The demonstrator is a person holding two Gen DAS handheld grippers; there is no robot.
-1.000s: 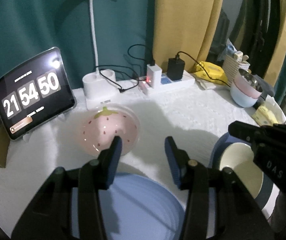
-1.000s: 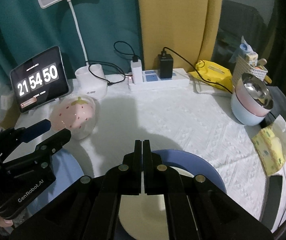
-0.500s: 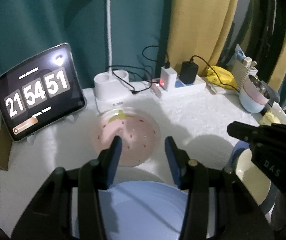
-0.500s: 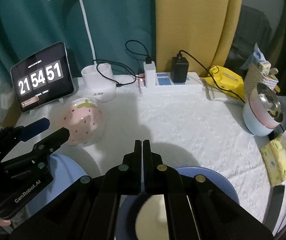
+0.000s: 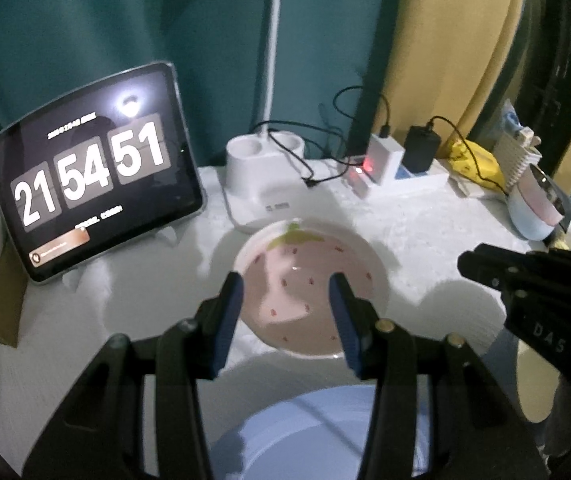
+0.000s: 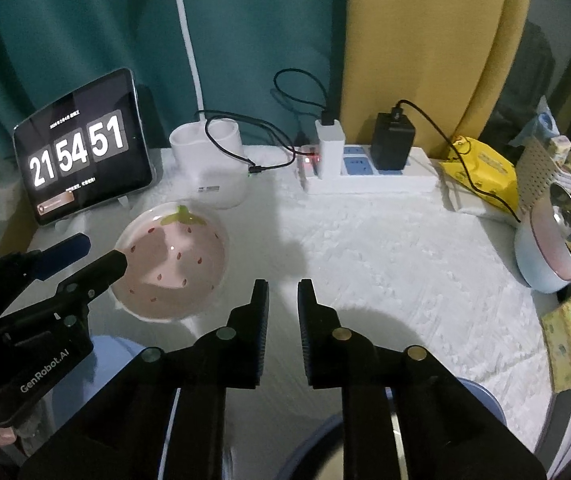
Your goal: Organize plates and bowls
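A pink strawberry-patterned bowl (image 5: 309,284) (image 6: 173,260) sits on the white tablecloth. My left gripper (image 5: 285,292) (image 6: 85,256) hovers just before it, open, with the bowl showing between the blue pads but untouched. A light blue plate (image 5: 317,432) (image 6: 113,348) lies under that gripper at the near edge. My right gripper (image 6: 283,292) (image 5: 525,276) is over bare cloth to the right of the bowl; its jaws are opening and hold nothing. Beneath it lies a darker blue plate (image 6: 481,400) bearing a cream dish (image 5: 533,384).
At the far right stand stacked bowls (image 6: 553,248), pale blue, pink and steel. Along the back are a tablet clock (image 6: 81,152), a white lamp base (image 6: 209,164), a power strip (image 6: 369,176) with chargers and cables, and a yellow pack (image 6: 481,172).
Both grippers have moved forward over the table, so the strawberry bowl is nearer and the plates have slid down the views. The right jaws have parted from shut.
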